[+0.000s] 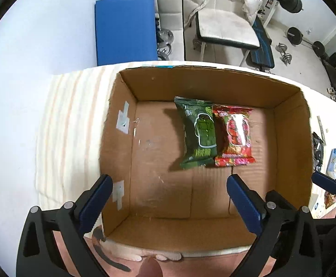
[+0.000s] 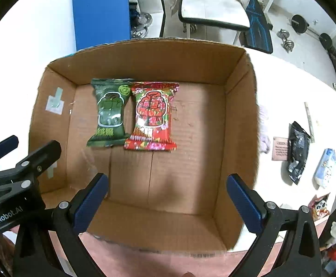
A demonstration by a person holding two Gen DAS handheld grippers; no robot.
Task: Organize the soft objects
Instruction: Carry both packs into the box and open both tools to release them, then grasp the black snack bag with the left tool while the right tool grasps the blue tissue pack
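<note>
1. The left gripper (image 1: 168, 198) is held spread wide above the cardboard box (image 1: 288, 138), nothing grasped.
2. The right gripper (image 2: 168, 198) is likewise spread, empty.
3. A green packet (image 2: 110, 113) and a red packet (image 2: 152, 116) are laid touching, side by side, on the box floor.

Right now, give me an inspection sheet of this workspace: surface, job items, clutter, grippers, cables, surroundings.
Surface: white tabletop, with a pale striped cloth left of the box.
Job's things: open brown cardboard box; a green snack packet and a red floral snack packet lie flat side by side on its floor, edges touching.
Clutter: black foil pouch, light blue packet, small brown card and another printed packet on the table right of the box.
Grippers: left gripper and right gripper both open, empty, above the box's near side.
Cables: nothing seen.
Surroundings: blue panel, white chair, dumbbells on the floor.
</note>
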